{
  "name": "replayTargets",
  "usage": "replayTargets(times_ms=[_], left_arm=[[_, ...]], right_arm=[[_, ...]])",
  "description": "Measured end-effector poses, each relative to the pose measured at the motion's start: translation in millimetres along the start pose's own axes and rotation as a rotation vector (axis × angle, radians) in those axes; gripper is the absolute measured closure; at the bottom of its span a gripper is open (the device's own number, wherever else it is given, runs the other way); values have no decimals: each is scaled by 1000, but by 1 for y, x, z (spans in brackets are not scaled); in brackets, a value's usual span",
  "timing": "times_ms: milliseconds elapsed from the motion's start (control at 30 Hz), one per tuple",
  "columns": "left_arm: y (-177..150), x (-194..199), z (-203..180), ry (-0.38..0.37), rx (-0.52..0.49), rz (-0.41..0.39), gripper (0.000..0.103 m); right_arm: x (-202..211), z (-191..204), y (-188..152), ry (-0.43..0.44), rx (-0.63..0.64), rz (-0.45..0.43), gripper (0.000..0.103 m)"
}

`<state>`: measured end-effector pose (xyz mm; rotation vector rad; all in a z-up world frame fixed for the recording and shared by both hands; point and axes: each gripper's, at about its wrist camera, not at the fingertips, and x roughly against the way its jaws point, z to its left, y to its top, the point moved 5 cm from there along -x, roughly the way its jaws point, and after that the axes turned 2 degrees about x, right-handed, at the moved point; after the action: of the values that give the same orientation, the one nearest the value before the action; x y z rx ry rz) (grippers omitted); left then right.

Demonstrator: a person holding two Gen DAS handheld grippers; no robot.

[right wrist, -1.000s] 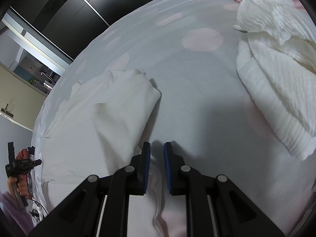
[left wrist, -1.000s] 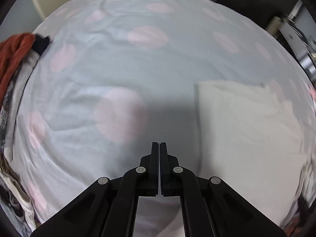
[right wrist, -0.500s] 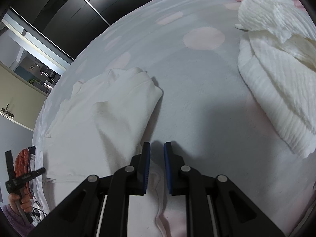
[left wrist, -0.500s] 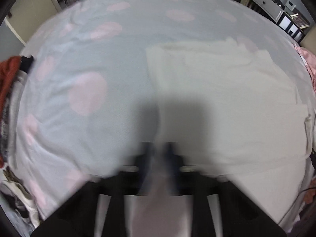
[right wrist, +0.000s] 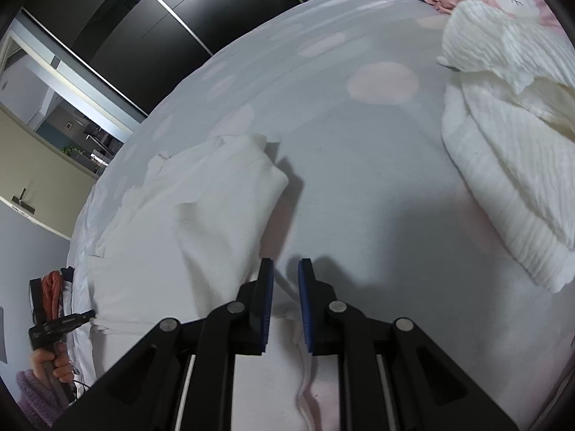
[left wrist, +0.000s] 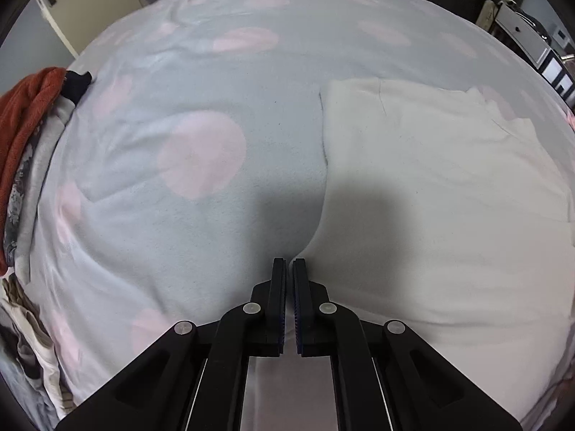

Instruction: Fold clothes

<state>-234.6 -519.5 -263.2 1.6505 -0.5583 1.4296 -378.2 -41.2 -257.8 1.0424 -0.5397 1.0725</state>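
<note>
Your left gripper (left wrist: 289, 265) has swung right to the near-left corner of the white garment (left wrist: 431, 186), its jaws nearly together, seemingly pinching that edge. Your right gripper (right wrist: 285, 273) stays slightly parted, grasping nothing visible, over the garment's near-right hem. The garment lies spread on the dotted bedsheet (left wrist: 179, 107), ready for another fold.

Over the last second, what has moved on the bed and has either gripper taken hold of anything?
The left gripper has swung right to the near left edge of the white garment; in the right wrist view its tip touches that edge, though a grip cannot be confirmed. The right gripper stayed slightly open and grasped nothing. The garment, the ribbed white blanket and the dotted sheet lie unchanged.
</note>
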Motion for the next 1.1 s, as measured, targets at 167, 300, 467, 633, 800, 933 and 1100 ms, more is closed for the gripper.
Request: replayTargets(times_ms=[167,300,467,633,800,933,1100], left_arm=[[-8,18,5,-3,26,-37,81],[-28,37,23,16,110,-85,53],[-58,19,24,111,94,-90,53],[-40,22,19,144,3,-136,52],[-33,24,21,112,-11,-163,52],[-33,24,25,32,35,-115,52],[-35,31,26,-21,55,-82,52]], right_arm=[[10,5,2,12,15,-25,88],[18,9,4,21,26,-46,88],[23,31,9,1,69,-53,79],[25,69,18,-49,137,-43,77],[-6,102,26,-190,215,22,77],[-36,114,28,-300,219,95,77],[-40,108,25,-443,248,121,82]])
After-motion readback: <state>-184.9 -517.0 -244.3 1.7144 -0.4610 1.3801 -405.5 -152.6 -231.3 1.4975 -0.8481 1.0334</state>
